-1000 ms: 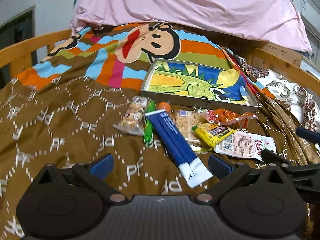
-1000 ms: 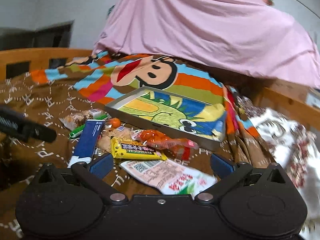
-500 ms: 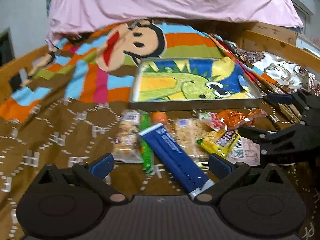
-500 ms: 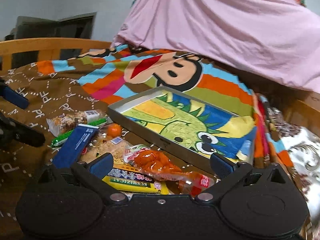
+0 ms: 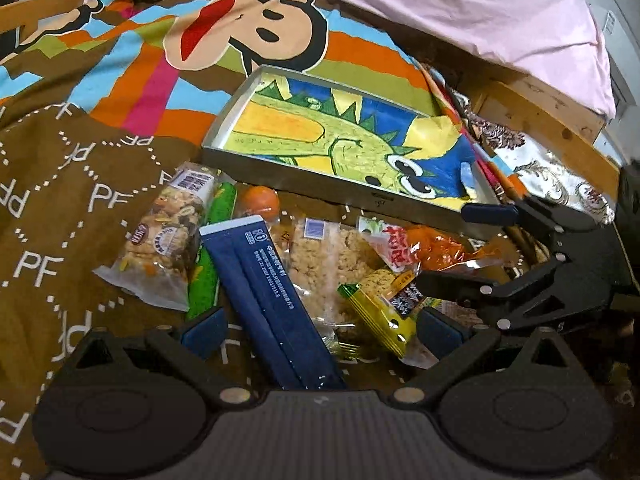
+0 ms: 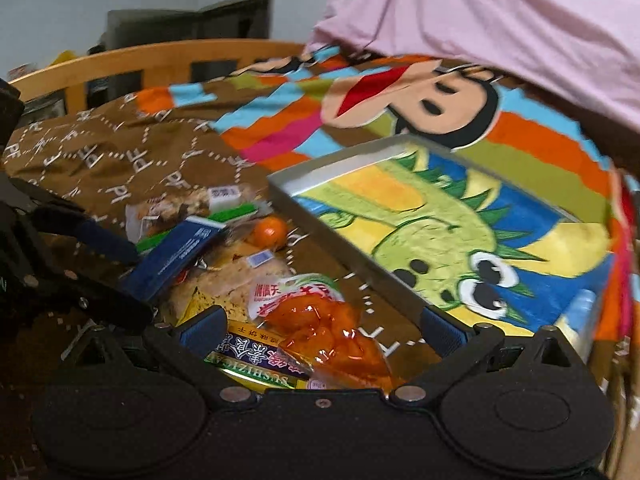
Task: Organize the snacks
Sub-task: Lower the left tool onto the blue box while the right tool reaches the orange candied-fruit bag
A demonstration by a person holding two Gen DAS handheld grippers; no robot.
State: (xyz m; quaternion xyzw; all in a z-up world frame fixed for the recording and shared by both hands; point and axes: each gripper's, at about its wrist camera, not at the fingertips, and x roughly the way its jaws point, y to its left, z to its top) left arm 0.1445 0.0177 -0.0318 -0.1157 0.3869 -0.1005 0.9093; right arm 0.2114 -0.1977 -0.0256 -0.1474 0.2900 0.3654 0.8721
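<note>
Several snacks lie in a pile on a brown blanket before a metal tray (image 5: 320, 184) with a dinosaur picture. My left gripper (image 5: 320, 326) is open, low over a long dark blue packet (image 5: 260, 280) that runs between its fingers. Beside it lie a rice cracker pack (image 5: 332, 256), a nut bar (image 5: 168, 240), a green stick (image 5: 212, 256), an orange ball (image 5: 261, 202) and a yellow bar (image 5: 380, 316). My right gripper (image 6: 320, 328) is open over an orange-red snack bag (image 6: 328, 328) and the yellow bar (image 6: 256, 356). The tray (image 6: 320, 216) is empty.
The brown blanket (image 5: 60, 220) gives way to a striped monkey blanket (image 5: 160, 60) behind the tray. A pink sheet (image 5: 440, 0) hangs at the back. A wooden bed rail (image 6: 160, 60) runs on the left, another (image 5: 552, 120) on the right with patterned fabric.
Both grippers have moved forward and down over the snack pile. The blue packet now lies between the left fingers, the orange-red bag between the right fingers. Both stayed open.
</note>
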